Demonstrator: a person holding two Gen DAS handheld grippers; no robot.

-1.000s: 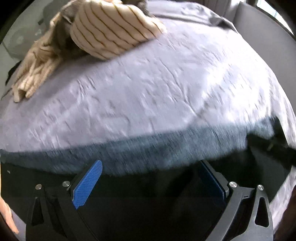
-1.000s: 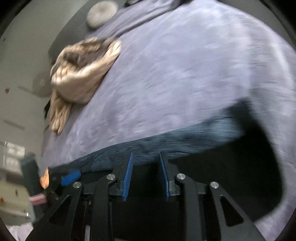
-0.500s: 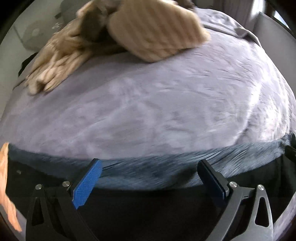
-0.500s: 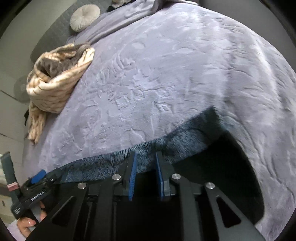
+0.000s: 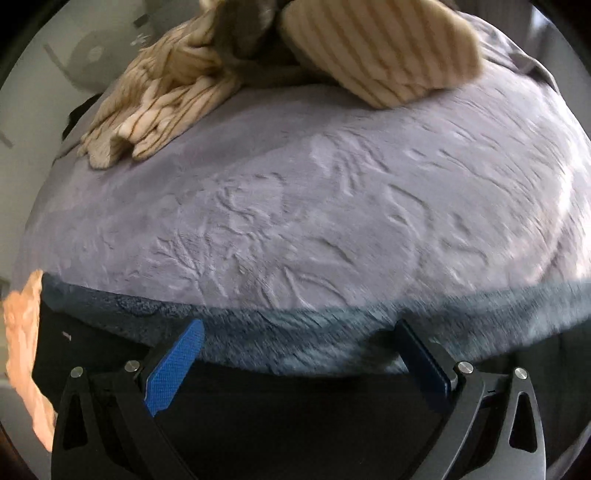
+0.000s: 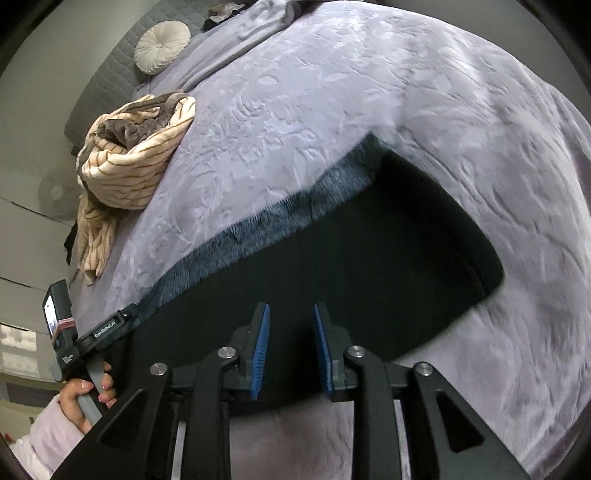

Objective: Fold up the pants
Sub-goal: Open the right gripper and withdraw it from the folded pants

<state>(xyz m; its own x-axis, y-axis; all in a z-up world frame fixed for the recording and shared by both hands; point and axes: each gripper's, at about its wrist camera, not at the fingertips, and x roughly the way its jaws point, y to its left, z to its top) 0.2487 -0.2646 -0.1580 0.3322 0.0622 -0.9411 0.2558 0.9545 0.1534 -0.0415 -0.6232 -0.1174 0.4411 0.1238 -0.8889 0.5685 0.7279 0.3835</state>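
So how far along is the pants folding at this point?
Done: the black pants lie flat on the purple bedspread, fleecy inner edge turned out. In hand: nothing; the left gripper is open, the right gripper is opening above the cloth. Left: further folds, probably.

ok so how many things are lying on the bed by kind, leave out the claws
pants: 1, black with a fuzzy grey-blue lining, spread on the purple bed cover
striped cream blankets or throws: 1 bundled heap; whether it is one piece or more I cannot tell
round cushions: 1, pale, by the headboard
crumpled dark cloth at the far end: 1
total: 4
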